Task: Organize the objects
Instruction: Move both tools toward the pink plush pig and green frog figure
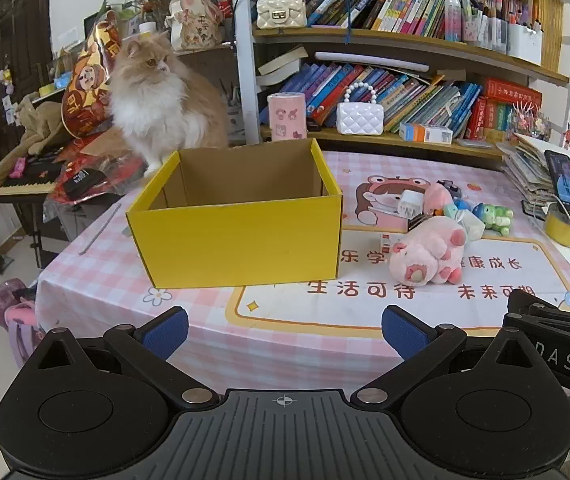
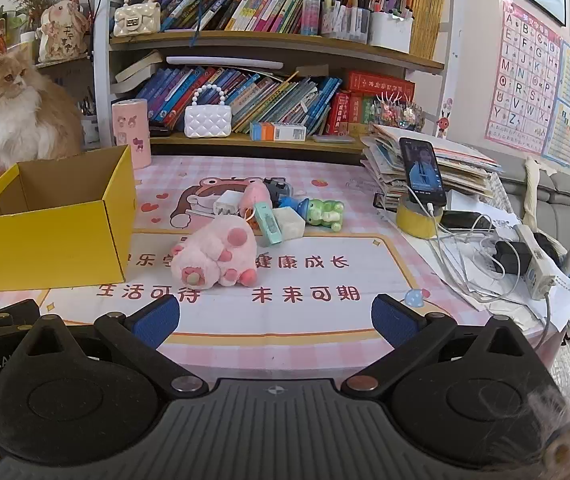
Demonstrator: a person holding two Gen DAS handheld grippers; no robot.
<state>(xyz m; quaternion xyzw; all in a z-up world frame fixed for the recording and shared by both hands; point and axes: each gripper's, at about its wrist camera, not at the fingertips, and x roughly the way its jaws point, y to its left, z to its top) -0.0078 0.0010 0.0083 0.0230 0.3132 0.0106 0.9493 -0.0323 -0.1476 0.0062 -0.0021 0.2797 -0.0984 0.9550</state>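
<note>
An empty yellow cardboard box (image 1: pixel 237 236) stands open on the pink checked table; it also shows in the right wrist view (image 2: pixel 49 240). To its right lies a pink plush pig (image 1: pixel 429 254) (image 2: pixel 217 256). Behind the pig is a cluster of small things: a white charger (image 2: pixel 227 204), a mint-green case (image 2: pixel 267 224), a pale block (image 2: pixel 289 222) and a green frog toy (image 1: pixel 495 216) (image 2: pixel 327 212). My left gripper (image 1: pixel 285 330) is open and empty, near the table's front edge before the box. My right gripper (image 2: pixel 275 320) is open and empty before the pig.
A fluffy cat (image 1: pixel 165 100) sits behind the box. A phone (image 2: pixel 423 172) leans on a yellow tape roll (image 2: pixel 417 220) by a paper stack at right, with cables and a power strip (image 2: pixel 537 260). Bookshelves line the back. A pink cylinder (image 2: pixel 131 132) stands behind the box.
</note>
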